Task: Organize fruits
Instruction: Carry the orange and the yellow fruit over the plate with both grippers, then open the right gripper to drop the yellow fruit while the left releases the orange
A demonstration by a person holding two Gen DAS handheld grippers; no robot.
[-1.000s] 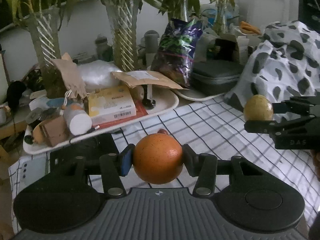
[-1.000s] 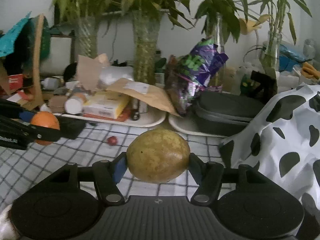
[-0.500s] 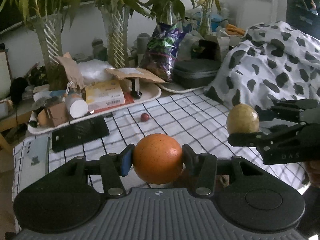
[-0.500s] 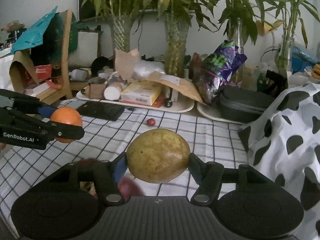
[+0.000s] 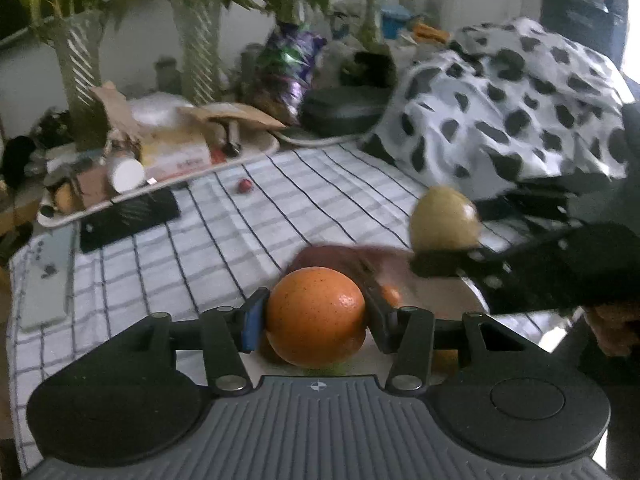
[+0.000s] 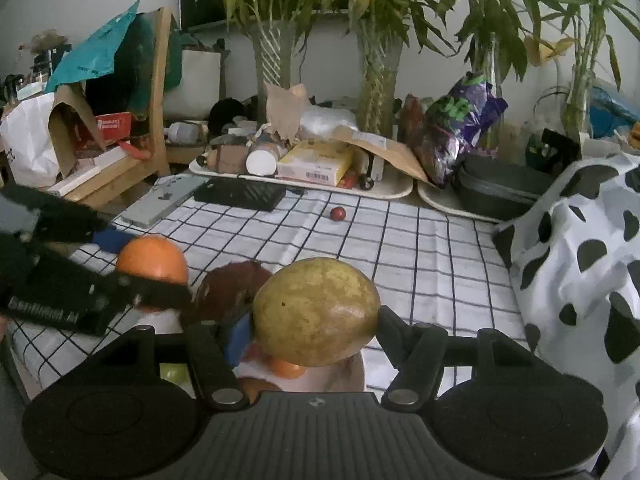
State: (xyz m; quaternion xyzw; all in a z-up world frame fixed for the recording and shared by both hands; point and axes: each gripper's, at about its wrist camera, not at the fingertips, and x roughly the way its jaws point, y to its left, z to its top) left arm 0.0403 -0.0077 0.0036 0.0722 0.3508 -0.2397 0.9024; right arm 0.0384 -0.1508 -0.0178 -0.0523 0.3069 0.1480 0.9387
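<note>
The left gripper (image 5: 316, 316) is clamped on an orange (image 5: 316, 316), its pads pressing the fruit from both sides. Beside it, to its right, the right gripper (image 6: 316, 320) is clamped the same way on a yellow-green fruit (image 6: 316, 312), which sits squarely between its fingers. Just below and ahead of both grippers lies a dark red fruit (image 6: 230, 292), blurred in the left wrist view, with small orange (image 6: 286, 368) and green (image 6: 174, 374) pieces under the right gripper that are too hidden to name. Farther out, the checked cloth (image 6: 400, 248) spreads ahead, with a small red fruit (image 6: 338, 213) alone on it, well apart from both grippers. Beyond that stand a black wallet-like case (image 6: 240, 194), a cluttered white tray (image 6: 396, 192) and plant vases (image 6: 376, 80); a black-spotted cover (image 6: 580, 260) rises to the right.
</note>
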